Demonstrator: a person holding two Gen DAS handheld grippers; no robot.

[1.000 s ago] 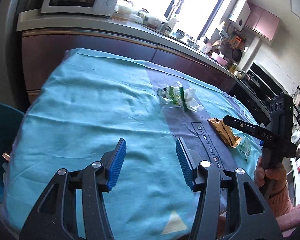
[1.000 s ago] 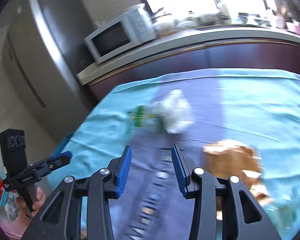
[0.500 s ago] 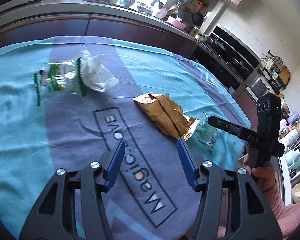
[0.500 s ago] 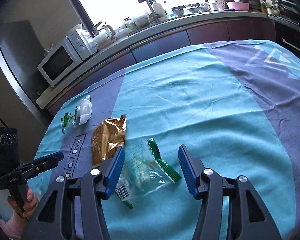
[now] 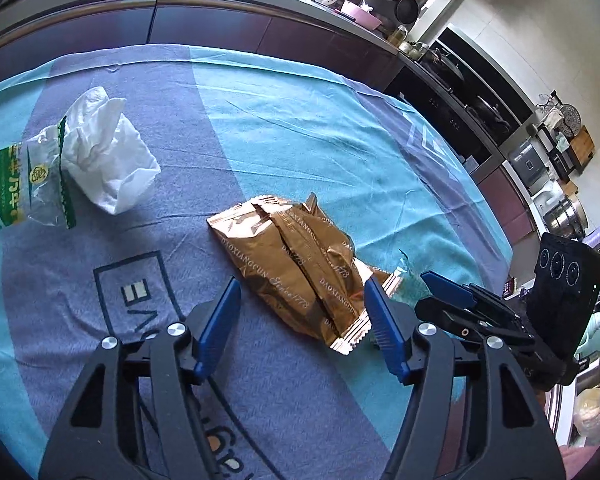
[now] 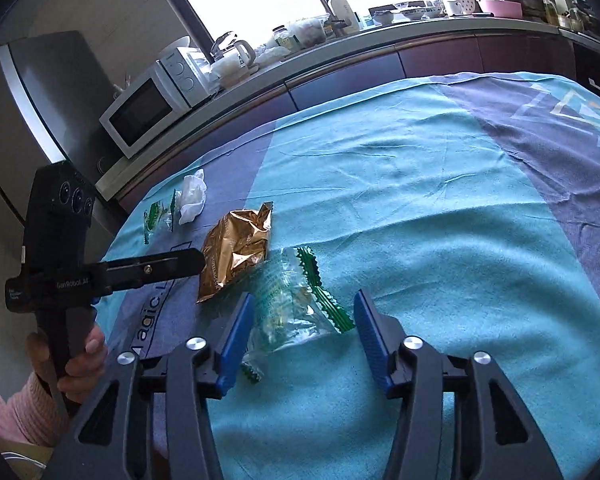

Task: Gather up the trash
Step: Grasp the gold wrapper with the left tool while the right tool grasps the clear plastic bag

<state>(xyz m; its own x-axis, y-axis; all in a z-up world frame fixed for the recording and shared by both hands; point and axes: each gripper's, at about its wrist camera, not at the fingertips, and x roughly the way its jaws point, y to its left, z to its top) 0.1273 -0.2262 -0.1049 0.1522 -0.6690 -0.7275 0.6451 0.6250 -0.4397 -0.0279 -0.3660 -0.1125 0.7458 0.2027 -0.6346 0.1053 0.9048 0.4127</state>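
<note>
A crumpled gold snack wrapper (image 5: 296, 264) lies mid-table, its near end between the blue pads of my left gripper (image 5: 302, 300); the jaws are opening and do not press on it. My right gripper (image 6: 304, 312) straddles a clear wrapper with a green zigzag edge (image 6: 296, 300); its jaws are closing, pads still apart from it. Farther left lie a white crumpled tissue (image 5: 108, 152) and a second clear green-printed wrapper (image 5: 20, 184). The gold wrapper (image 6: 236, 248) and the tissue (image 6: 192, 196) show in the right wrist view too.
A teal and purple cloth (image 6: 440, 208) covers the table. Behind it runs a dark kitchen counter (image 6: 380, 64) with a white microwave (image 6: 152, 108), a kettle and a sink. A hand in a pink sleeve (image 6: 32, 404) holds the left gripper's handle.
My left gripper swept right from the tissue side until the gold wrapper came between its pads, and its jaws widened. My right gripper swung to the clear green-edged wrapper, then held there.
</note>
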